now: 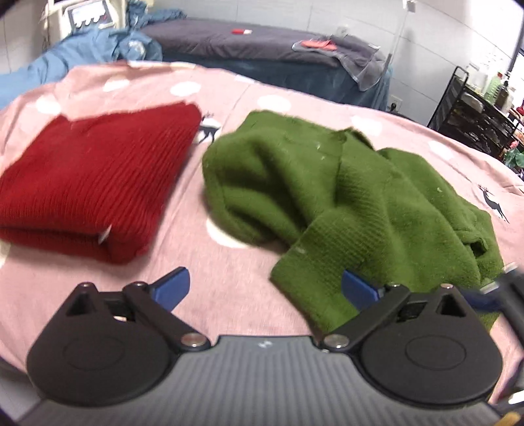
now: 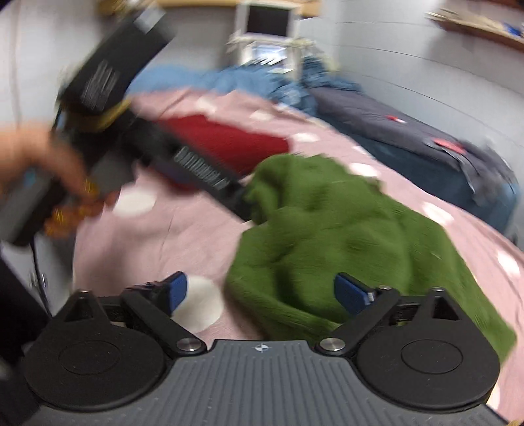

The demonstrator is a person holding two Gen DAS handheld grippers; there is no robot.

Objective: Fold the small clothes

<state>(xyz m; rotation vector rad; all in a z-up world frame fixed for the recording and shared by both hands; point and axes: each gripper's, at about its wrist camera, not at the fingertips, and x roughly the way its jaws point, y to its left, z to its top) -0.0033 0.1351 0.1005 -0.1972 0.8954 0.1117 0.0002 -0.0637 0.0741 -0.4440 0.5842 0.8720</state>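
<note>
A red knit sweater [image 1: 82,177] lies folded on the left of the pink bedspread [image 1: 229,95]. To its right a green knit sweater [image 1: 344,196] lies crumpled in a heap. My left gripper [image 1: 267,286] is open wide just in front of both; its right fingertip [image 1: 357,288] hovers over the green sweater's near hem, and nothing is gripped. In the right wrist view my right gripper [image 2: 263,291] is open too, over the green sweater's [image 2: 327,229] near edge, pads not pressing. A hand [image 2: 32,154] holds the other tool's black body [image 2: 111,75], which reaches in front of the red sweater [image 2: 229,141].
The bedspread has white dots and deer prints. Rumpled blue bedding [image 1: 98,49] lies at the far left. A second bed with a dark grey cover [image 1: 249,46] stands behind. A black wire rack [image 1: 475,114] stands at the right, and a white machine [image 1: 85,16] in the far corner.
</note>
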